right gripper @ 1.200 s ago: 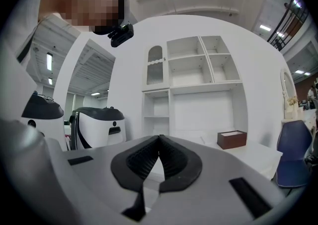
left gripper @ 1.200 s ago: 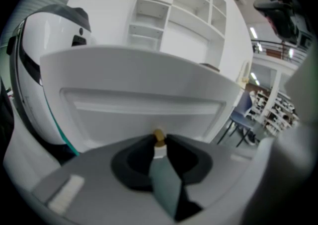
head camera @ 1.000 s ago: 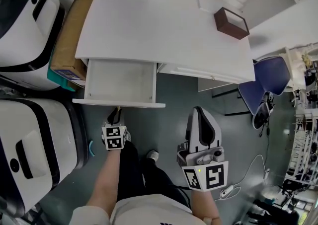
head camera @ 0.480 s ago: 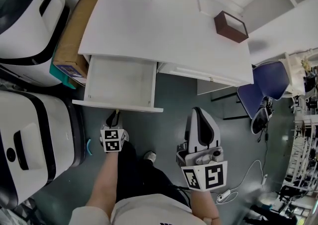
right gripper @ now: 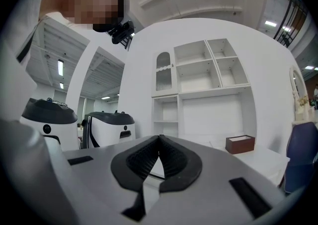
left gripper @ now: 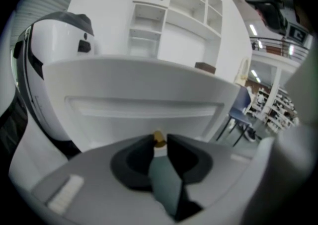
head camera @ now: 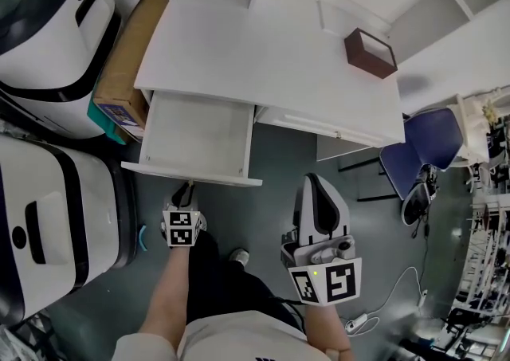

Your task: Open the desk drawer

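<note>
Left gripper view: we are seeing the left claw (left gripper: 159,144), its jaws having just been opening, spread loosely around the small brass knob (left gripper: 159,138) at frame centre rather than pinching it. In the head view the drawer (head camera: 195,135) is sitting pulled well out from under the desk (head camera: 263,56) at centre left, so we are judging the pull finished and the release beginning. The right claw (head camera: 316,181), lower centre, is hanging pressed together, empty.
</note>
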A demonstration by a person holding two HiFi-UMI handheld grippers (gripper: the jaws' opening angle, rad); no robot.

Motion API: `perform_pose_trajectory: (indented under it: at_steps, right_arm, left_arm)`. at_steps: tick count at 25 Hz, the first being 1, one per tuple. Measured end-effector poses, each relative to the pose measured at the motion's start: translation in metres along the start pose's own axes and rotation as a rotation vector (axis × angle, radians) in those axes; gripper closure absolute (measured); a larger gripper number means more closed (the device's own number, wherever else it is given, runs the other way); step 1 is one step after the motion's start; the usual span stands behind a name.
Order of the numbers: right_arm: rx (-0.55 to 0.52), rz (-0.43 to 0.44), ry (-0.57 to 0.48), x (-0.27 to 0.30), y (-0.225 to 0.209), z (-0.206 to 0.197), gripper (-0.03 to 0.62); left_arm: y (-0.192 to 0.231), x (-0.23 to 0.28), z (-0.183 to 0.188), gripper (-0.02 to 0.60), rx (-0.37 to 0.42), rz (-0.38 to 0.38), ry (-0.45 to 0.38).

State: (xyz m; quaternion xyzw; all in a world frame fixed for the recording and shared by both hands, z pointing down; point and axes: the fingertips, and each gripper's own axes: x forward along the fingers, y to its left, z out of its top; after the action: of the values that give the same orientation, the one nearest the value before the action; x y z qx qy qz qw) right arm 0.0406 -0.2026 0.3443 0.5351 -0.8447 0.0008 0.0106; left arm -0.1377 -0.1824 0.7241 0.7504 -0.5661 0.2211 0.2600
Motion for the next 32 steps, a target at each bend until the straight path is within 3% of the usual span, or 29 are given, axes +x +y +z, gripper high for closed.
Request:
perform_pose_trajectory:
  at_steps: [2,5,16,27,32]
  right_arm:
    - [0.001,0.006,-0.004,-0.001,0.003,0.001,0.592]
    - [0.001,0.016,-0.005,-0.004,0.008,0.001,0.592]
    - [-0.024,0.062,0.000,-0.020,0.017,0.005,0.592]
    - [-0.040,0.098,-0.021,-0.036,0.019,0.017,0.592]
    - [-0.040,0.096,-0.042,-0.043,0.013,0.025,0.592]
  left_arm:
    - [-0.001,-0.007,0.007,0.510,0.020,-0.004,-0.016]
    - [0.000,-0.022,0.017,0.577,0.037,-0.003,-0.044]
    - [-0.001,-0.094,0.076,0.577,0.013,0.012,-0.216]
    - [-0.024,-0.162,0.140,0.577,0.055,-0.015,-0.373]
    - [-0.031,-0.192,0.170,0.577,0.015,-0.009,-0.469]
